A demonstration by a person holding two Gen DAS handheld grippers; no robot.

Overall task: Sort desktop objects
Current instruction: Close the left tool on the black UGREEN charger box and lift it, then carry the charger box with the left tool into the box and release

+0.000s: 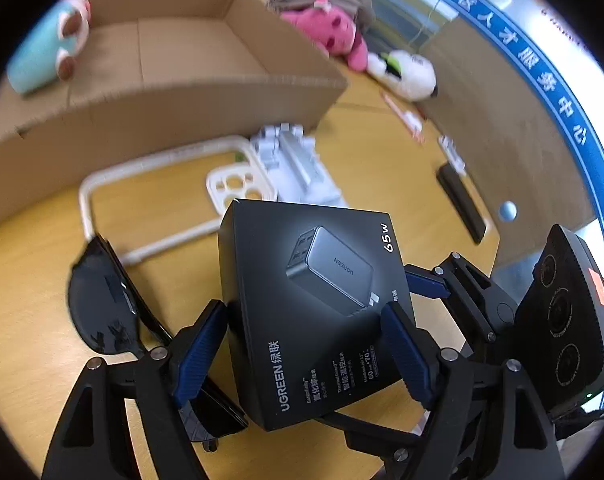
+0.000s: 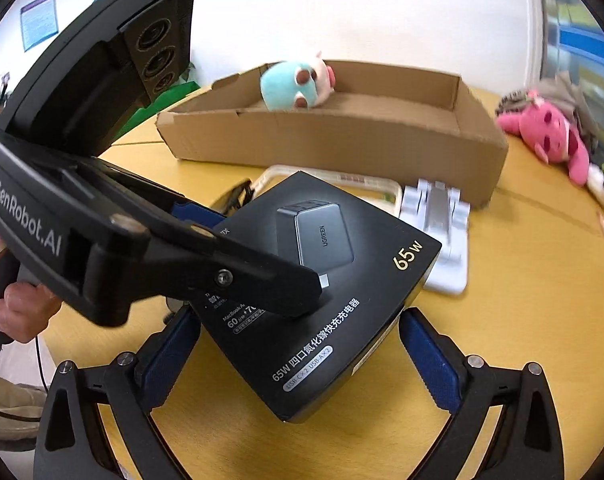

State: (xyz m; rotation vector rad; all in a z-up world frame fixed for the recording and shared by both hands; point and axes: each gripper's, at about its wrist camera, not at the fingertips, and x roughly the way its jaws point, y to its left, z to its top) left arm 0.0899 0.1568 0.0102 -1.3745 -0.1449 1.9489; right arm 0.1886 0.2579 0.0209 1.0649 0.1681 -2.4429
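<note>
A black UGREEN charger box [image 1: 314, 304] is held between the blue pads of my left gripper [image 1: 304, 310], shut on its two sides, and it hangs a little above the yellow table. In the right wrist view the same box [image 2: 342, 280] lies under the left gripper's near finger [image 2: 262, 280]. My right gripper [image 2: 300, 316] stands open around the box's near corner, with bare table showing beside its right pad [image 2: 430, 360]. One right finger [image 1: 426, 284] shows by the box's right edge.
Behind stands an open cardboard tray [image 1: 222, 92] with a teal plush [image 1: 46, 52] inside. Dark sunglasses [image 1: 102, 300], a clear phone case [image 1: 158, 184] and a white stand [image 1: 298, 164] lie near the box. Pink plush [image 1: 334, 32], white plush [image 1: 406, 72] and a black bar [image 1: 462, 200] lie right.
</note>
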